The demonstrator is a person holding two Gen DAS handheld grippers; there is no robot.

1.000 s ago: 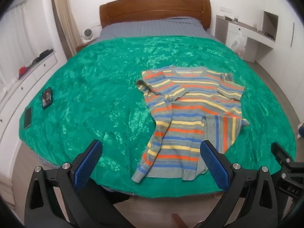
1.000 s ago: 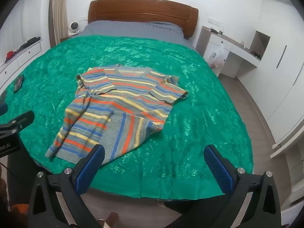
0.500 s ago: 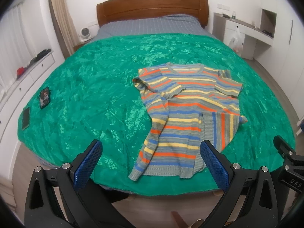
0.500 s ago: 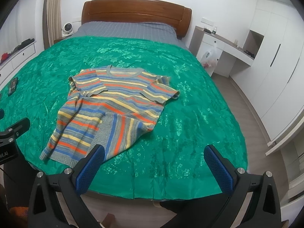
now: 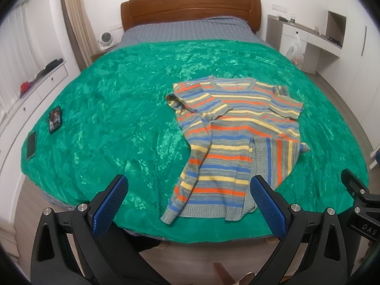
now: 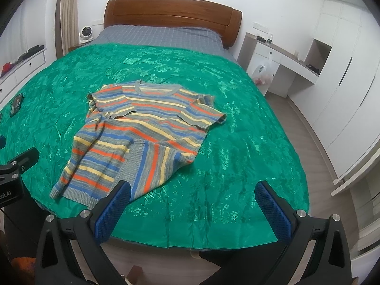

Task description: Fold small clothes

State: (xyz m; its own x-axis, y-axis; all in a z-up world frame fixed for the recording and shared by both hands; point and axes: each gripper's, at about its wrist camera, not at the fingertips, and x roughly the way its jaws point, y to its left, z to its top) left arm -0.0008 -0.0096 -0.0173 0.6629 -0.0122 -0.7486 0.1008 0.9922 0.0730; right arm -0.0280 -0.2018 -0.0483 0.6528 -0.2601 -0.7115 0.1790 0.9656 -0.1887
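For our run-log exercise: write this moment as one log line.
left tool: open, empty | right tool: open, empty | striped sweater: on green bedspread, lower right corner turned over, ungrasped

a home bedroom: a bed (image 5: 133, 109) with a wooden headboard (image 5: 190, 4) fills the frame, white drawers (image 5: 35, 90) at the left, a built-in desk (image 6: 285, 57) and wardrobe (image 6: 344, 76) at the right, a small fan (image 6: 84, 33) beside the headboard.

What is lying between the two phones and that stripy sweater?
Only bare green bedspread lies between the phones and the striped sweater; the left wrist view shows it best.
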